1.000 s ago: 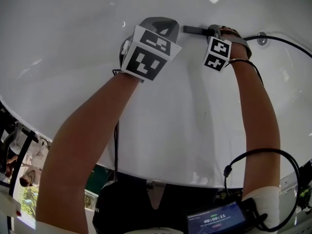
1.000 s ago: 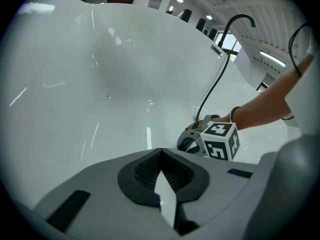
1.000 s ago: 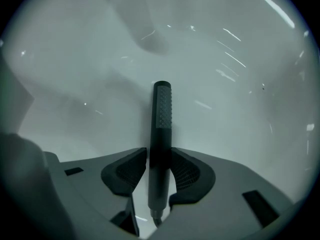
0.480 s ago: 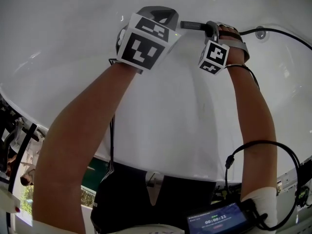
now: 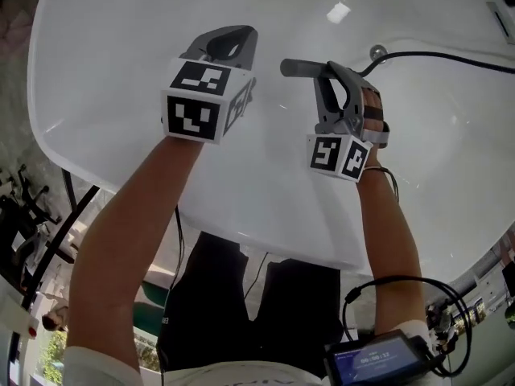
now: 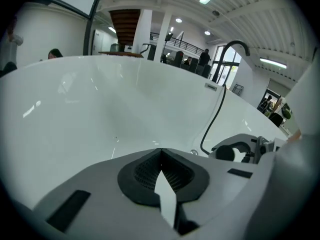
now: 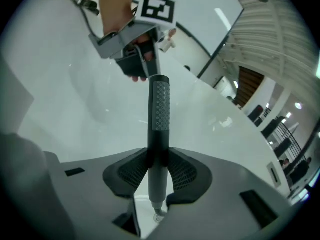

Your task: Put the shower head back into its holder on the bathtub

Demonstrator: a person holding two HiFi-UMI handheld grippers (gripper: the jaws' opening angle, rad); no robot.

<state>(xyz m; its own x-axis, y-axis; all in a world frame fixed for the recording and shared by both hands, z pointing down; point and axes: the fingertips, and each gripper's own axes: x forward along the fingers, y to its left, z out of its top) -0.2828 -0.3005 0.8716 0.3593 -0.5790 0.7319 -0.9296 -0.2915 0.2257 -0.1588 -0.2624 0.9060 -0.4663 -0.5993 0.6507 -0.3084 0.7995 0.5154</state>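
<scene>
At the upper left of the head view the left gripper [image 5: 228, 43] hangs over the white bathtub [image 5: 105, 47]. Its fingers [image 6: 142, 173] are pressed together on nothing, so it could not catch a slip on the other side.

Just right of it, near the top centre, the shower head [image 5: 296, 67] is a slim dark stick lying roughly level. It is clear of the tub wall and sits in no holder. The right gripper [image 5: 331, 87] has it: its fingers have just been closing and now pinch the smooth stem. The dotted end reaches out past the pads toward the left gripper. A black hose [image 5: 438, 54] runs from behind the right gripper to the upper right edge.

I see 3 likely troubles.

1. The stem is round and smooth and is held by only 2 pads. The hose's drag could turn it or pull it through them, and a drop would knock the tub.
2. The hose could catch on the rim as the stick travels and tug it off line at the holder.
3. The 2 grippers are near each other and could bump.

In the left gripper view a black curved spout [image 6: 235, 46] stands at the far rim, upper right. I cannot tell whether the holder is beside it, so aiming is uncertain.
</scene>
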